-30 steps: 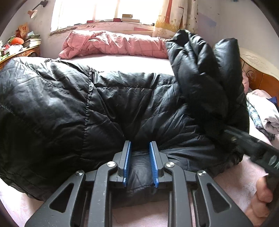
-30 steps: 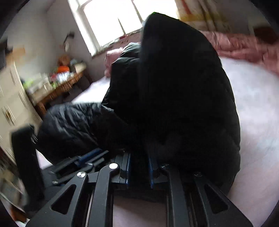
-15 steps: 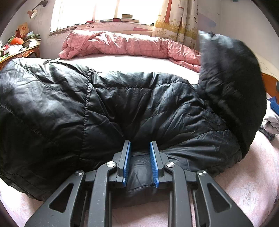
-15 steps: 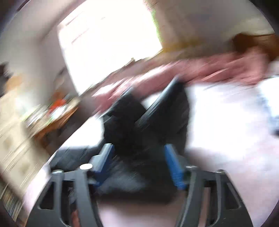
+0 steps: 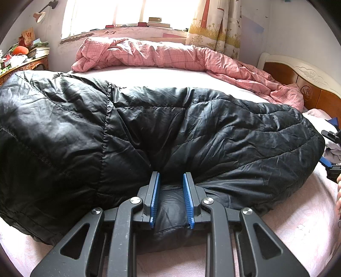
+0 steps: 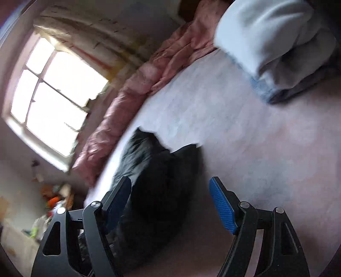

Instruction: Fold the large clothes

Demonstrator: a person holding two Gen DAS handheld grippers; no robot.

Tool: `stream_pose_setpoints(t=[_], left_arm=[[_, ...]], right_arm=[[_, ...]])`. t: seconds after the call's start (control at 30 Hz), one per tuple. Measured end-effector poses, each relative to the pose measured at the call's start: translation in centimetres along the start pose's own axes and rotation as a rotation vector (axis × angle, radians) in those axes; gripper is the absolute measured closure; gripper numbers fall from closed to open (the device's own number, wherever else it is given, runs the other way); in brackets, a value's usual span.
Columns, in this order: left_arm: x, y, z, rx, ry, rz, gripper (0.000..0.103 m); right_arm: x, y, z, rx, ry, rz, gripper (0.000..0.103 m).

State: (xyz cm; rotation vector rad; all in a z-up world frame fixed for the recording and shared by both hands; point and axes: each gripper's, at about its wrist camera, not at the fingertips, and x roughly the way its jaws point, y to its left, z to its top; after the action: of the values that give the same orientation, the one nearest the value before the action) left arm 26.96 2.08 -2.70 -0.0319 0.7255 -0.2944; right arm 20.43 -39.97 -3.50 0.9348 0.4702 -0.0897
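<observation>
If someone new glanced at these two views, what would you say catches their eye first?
Most likely the big black puffer jacket, spread across the pale pink bed and filling the left wrist view. Next, the left gripper, its blue-padded jaws pinching the jacket's near edge. Behind it, a rumpled pink checked quilt lies under the bright window.

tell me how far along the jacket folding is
Looks done: one side of the black jacket is folded over, so it lies as a thick bundle on the bed. In hand: the left hand-held gripper is shut on the near hem; the right hand-held gripper has just opened with nothing between its pads. Left: probably another fold, since the bundle is long and puffy.
</observation>
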Motion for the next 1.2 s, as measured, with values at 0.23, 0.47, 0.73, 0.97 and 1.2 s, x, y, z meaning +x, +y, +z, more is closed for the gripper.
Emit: stream_pose_setpoints(t=[0.23, 0.47, 0.73, 0.97, 1.2], left_arm=[[0.0, 0.0, 0.0, 0.0, -0.001, 0.0, 0.081], [-0.1, -0.1, 0.0, 0.006, -0.005, -0.004, 0.081], [0.0, 0.0, 0.0, 0.002, -0.003, 0.001, 0.079], [-1.7, 1.4, 0.8, -0.062, -0.061, -0.053, 0.074], [-7.5, 3.8, 3.5, -0.084, -0.251, -0.034, 0.065]], right_arm=[[5.6, -1.5, 0.2, -0.03, 0.103, 0.03, 0.015], [8.8, 0.3, 0.8, -0.15, 0.123, -0.012, 0.073], [4.1, 16.3, -6.5, -0.851, -0.168, -0.334, 0.084], [5.1, 23.7, -16.9, -1.26, -0.139, -0.303, 0.082], [5.8, 22.4, -18.4, -1.063, 0.117, -0.02, 0.066]])
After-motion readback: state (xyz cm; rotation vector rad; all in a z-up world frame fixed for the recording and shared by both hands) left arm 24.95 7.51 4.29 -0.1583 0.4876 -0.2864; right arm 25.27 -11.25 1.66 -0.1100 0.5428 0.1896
